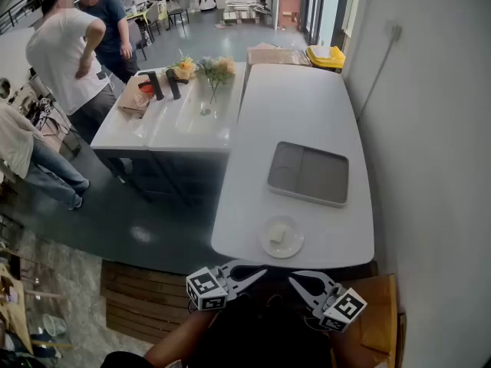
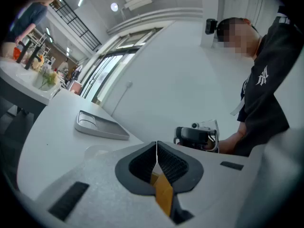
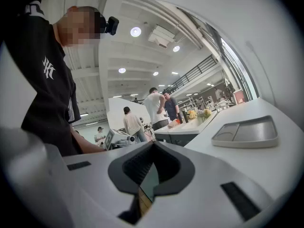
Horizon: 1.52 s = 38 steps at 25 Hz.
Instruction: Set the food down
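Note:
A small white plate [image 1: 267, 244] carrying a pale piece of food [image 1: 279, 236] sits on the white table [image 1: 299, 106] near its front edge. Farther back lies a grey compartment tray [image 1: 307, 173], also seen in the left gripper view [image 2: 101, 125] and the right gripper view [image 3: 247, 133]. My left gripper [image 1: 262, 271] and right gripper [image 1: 293, 277] hang just below the table's near edge, tips pointing at each other. Both are shut with nothing between the jaws, as the left gripper [image 2: 156, 144] and the right gripper [image 3: 153, 144] show in their own views.
A second white table [image 1: 176, 121] at the left holds a vase of flowers [image 1: 215, 71] and dark bottles [image 1: 164, 84]. Several people [image 1: 65, 52] stand beyond it. A wall [image 1: 430, 129] runs along the right. A yellow bin [image 1: 326, 56] stands at the far end.

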Each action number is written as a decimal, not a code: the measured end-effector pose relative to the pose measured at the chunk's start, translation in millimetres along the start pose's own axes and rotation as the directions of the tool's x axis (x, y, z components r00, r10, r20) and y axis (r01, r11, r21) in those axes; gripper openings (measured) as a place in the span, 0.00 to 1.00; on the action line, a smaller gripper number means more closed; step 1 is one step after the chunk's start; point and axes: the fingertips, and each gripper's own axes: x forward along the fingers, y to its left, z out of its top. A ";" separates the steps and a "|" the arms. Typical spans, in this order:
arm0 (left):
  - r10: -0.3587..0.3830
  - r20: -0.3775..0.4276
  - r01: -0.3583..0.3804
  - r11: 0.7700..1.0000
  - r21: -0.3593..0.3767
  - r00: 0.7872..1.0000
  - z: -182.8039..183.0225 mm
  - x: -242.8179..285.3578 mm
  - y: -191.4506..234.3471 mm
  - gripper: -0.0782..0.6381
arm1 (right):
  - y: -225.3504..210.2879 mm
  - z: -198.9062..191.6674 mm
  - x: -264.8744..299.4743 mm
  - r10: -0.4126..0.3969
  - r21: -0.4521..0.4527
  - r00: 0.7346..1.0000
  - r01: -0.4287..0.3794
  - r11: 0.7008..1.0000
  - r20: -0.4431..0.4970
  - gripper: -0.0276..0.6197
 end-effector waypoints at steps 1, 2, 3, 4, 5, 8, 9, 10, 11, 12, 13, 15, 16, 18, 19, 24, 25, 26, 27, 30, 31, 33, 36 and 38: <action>-0.002 0.000 0.002 1.000 0.009 1.000 1.1 -1.9 0.3 0.12 | -3.0 -9.2 -0.4 -0.003 -0.002 1.000 0.003 1.000 -0.010 0.05; -0.004 0.001 0.004 1.000 0.016 1.000 2.1 -3.7 0.7 0.12 | -5.4 -17.0 -0.4 -0.006 -0.004 1.000 0.006 1.000 -0.020 0.05; -0.005 0.001 0.005 1.000 0.022 1.000 3.1 -5.3 1.2 0.12 | -6.7 -22.1 0.1 -0.008 -0.005 1.000 0.008 1.000 -0.027 0.05; -0.005 0.001 0.005 1.000 0.026 1.000 3.9 -6.5 1.8 0.12 | -6.9 -24.5 1.1 -0.009 -0.005 0.999 0.009 1.000 -0.031 0.05; -0.005 0.000 0.005 1.000 0.028 1.000 4.0 -7.6 2.5 0.12 | -6.6 -25.8 2.0 -0.010 -0.004 0.999 0.010 1.000 -0.035 0.05; -0.009 -0.016 0.010 1.000 0.028 1.000 1.4 -11.0 4.5 0.12 | -6.7 -27.5 5.1 -0.022 -0.009 0.999 0.022 1.000 -0.049 0.05; -0.012 -0.023 0.013 1.000 0.026 1.000 0.3 -12.7 5.1 0.12 | -7.5 -28.1 6.2 -0.030 -0.012 0.998 0.030 0.999 -0.055 0.05; -0.014 -0.028 0.015 1.000 0.025 1.000 -0.3 -14.6 5.9 0.12 | -8.3 -28.3 7.4 -0.039 -0.013 0.998 0.038 0.999 -0.059 0.05; -0.016 -0.029 0.016 1.000 0.023 0.999 -0.5 -16.6 6.7 0.12 | -9.0 -27.8 8.5 -0.047 -0.011 0.997 0.046 0.999 -0.059 0.05; -0.016 -0.030 0.017 1.000 0.021 0.999 -0.3 -18.4 7.7 0.12 | -10.5 -27.5 9.4 -0.055 -0.007 0.997 0.055 0.998 -0.059 0.05; -0.017 -0.030 0.017 1.000 0.019 0.999 0.2 -20.0 9.2 0.12 | -13.2 -28.0 9.8 -0.066 0.000 0.996 0.066 0.998 -0.062 0.05; -0.015 -0.036 0.015 1.000 0.010 0.999 1.1 -22.7 14.6 0.12 | -20.8 -29.2 11.4 -0.089 0.021 0.994 0.091 0.996 -0.065 0.05; -0.011 -0.043 0.011 1.000 -0.001 0.999 0.7 -23.9 18.8 0.12 | -24.8 -29.6 13.1 -0.097 0.038 0.993 0.100 0.994 -0.063 0.05; -0.002 -0.061 0.001 1.000 -0.030 0.998 -2.5 -26.0 29.2 0.12 | -32.1 -31.4 17.3 -0.105 0.084 0.992 0.111 0.990 -0.069 0.05; -0.002 -0.069 -0.002 0.999 -0.046 0.998 -4.6 -26.7 34.1 0.12 | -35.6 -33.3 19.1 -0.109 0.104 0.991 0.117 0.988 -0.081 0.05; -0.005 -0.098 -0.003 0.996 -0.084 0.995 -9.1 -24.6 54.0 0.22 | -60.1 -36.6 17.8 -0.145 0.122 0.979 0.163 0.979 -0.147 0.27; 0.002 -0.106 -0.011 0.996 -0.088 0.994 -9.4 -22.5 58.3 0.24 | -67.1 -33.8 15.5 -0.152 0.133 0.977 0.172 0.976 -0.149 0.27; 0.012 -0.114 -0.023 0.995 -0.099 0.993 -10.5 -20.1 62.2 0.26 | -74.5 -31.6 12.0 -0.159 0.148 0.975 0.182 0.972 -0.153 0.27; 0.025 -0.123 -0.039 0.993 -0.114 0.992 -12.2 -17.5 66.5 0.27 | -82.8 -30.5 8.2 -0.163 0.165 0.974 0.189 0.968 -0.160 0.27; 0.080 -0.162 -0.104 0.984 -0.147 0.984 -18.7 -8.3 87.8 0.29 | -115.2 -34.2 1.8 -0.153 0.225 0.970 0.195 0.955 -0.190 0.27; 0.103 -0.175 -0.130 0.979 -0.154 0.979 -21.6 -5.1 96.7 0.29 | -127.6 -38.2 1.6 -0.146 0.248 0.969 0.194 0.949 -0.201 0.27; 0.152 -0.200 -0.188 0.966 -0.178 0.968 -28.3 1.0 111.9 0.30 | -151.0 -50.0 0.0 -0.128 0.298 0.962 0.198 0.934 -0.240 0.27; 0.225 -0.232 -0.277 0.935 -0.223 0.946 -31.8 10.9 129.9 0.31 | -184.0 -64.4 -3.6 -0.092 0.363 0.942 0.213 0.907 -0.323 0.32; 0.269 -0.267 -0.334 0.912 -0.239 0.925 -34.3 16.9 140.1 0.34 | -203.3 -73.1 -4.2 -0.063 0.392 0.923 0.222 0.893 -0.380 0.35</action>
